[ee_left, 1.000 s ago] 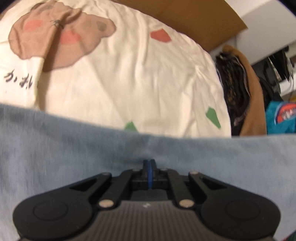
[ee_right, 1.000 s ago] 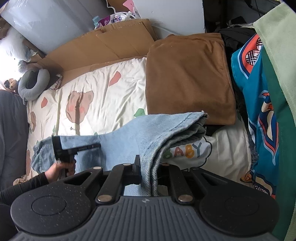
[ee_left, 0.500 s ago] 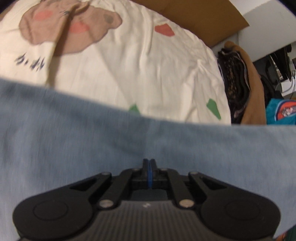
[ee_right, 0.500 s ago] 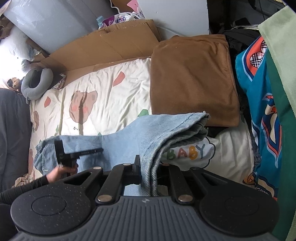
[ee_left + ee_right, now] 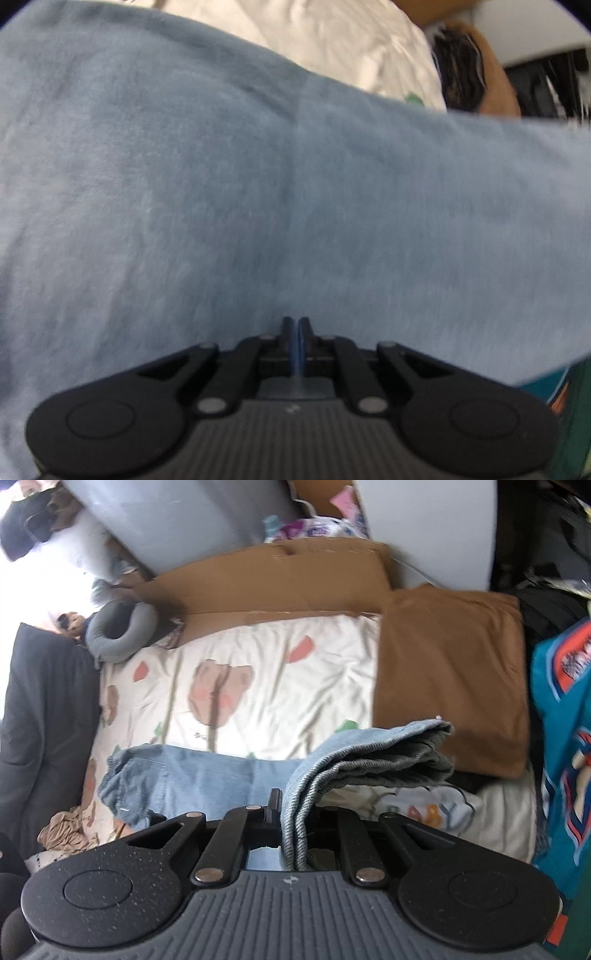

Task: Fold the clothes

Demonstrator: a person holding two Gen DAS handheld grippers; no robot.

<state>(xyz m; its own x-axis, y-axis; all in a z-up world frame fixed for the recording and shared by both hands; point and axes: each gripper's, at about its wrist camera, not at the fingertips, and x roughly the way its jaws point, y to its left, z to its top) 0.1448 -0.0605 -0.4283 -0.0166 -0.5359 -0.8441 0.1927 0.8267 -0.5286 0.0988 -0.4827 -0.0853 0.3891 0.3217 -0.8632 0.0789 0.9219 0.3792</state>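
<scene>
Both tongs pinch light-blue jeans over a printed bed sheet.
The right gripper (image 5: pixel 291 812) clamps the jeans' (image 5: pixel 229 779) folded hem, low centre; the left gripper (image 5: pixel 294 332) has its blue pads pressed together — denim fills its view. The sheet (image 5: pixel 266 686) lies mid-frame — a brown folded garment (image 5: pixel 450 686) right, cardboard (image 5: pixel 280 579) above.

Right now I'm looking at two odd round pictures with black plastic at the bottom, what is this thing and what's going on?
A person holds a two-finger gripper in each hand; a wide-angle camera on each looks along its fingers. The black plastic is the gripper itself. In the left camera's picture, the left gripper is pinched shut on light blue jeans, which fill the view. In the right camera's picture, the right gripper clamps a folded edge of the same jeans, stretched over a bed sheet printed with bears. A folded brown cloth lies behind.
</scene>
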